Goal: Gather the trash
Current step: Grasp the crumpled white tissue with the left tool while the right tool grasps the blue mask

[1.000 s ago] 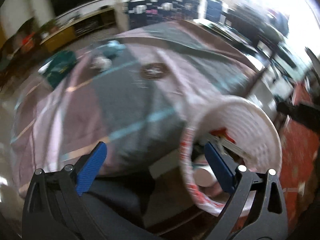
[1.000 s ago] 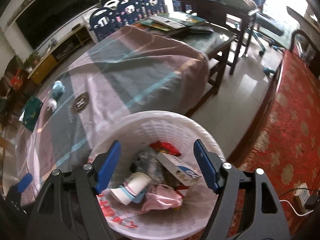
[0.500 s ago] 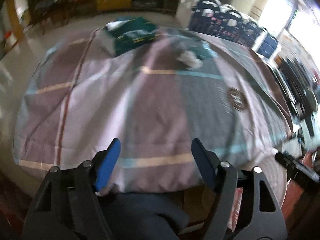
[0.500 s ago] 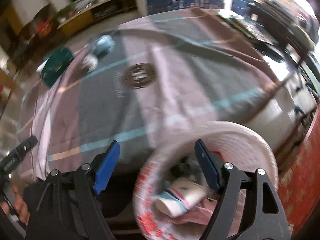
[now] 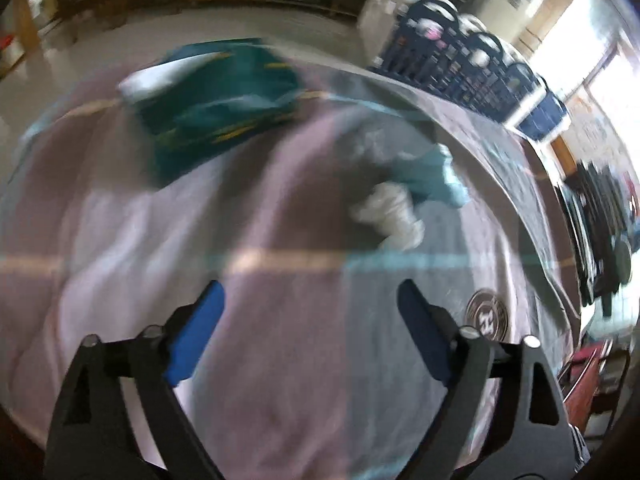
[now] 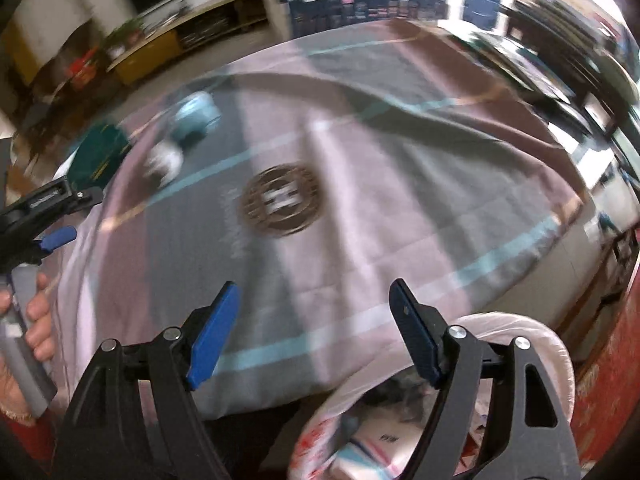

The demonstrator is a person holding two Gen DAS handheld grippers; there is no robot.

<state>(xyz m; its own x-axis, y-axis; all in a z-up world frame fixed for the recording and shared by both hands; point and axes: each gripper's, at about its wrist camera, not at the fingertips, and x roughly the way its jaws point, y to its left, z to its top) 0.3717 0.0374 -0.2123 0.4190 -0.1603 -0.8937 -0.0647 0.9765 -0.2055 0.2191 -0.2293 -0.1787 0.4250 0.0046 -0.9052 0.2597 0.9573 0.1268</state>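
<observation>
My left gripper point(image 5: 310, 312) hangs over the cloth point(image 5: 280, 380) that covers the table, pointing steeply down. Its blue fingers point(image 5: 196, 332) are spread wide, and its jaws have just been opening again after a short narrowing; nothing is between them, only the pink and grey cloth shows in the gap. The picture is blurred by motion. Ahead of this gripper and a little to its right lies a crumpled white paper point(image 5: 390, 216), and just beyond it, touching or nearly touching, a light blue crumpled piece point(image 5: 434, 172). Further ahead to the left I see a dark green packet point(image 5: 224, 104) lying flat on the cloth. A round brown emblem point(image 5: 486, 316) on the cloth is just beside the right finger.

My right gripper point(image 6: 314, 326) is also spread, with nothing between its fingers point(image 6: 212, 336). It hangs above the near edge of the table. Below its right finger, off the table, stands the white trash basket point(image 6: 536, 332) with paper and wrappers inside. The same white paper point(image 6: 162, 162) and light blue piece point(image 6: 196, 116) are far ahead to its left, well apart from it. In this view the left gripper point(image 6: 52, 216) enters from the left edge, with the person's hand point(image 6: 34, 328) on a grey handle.
</observation>
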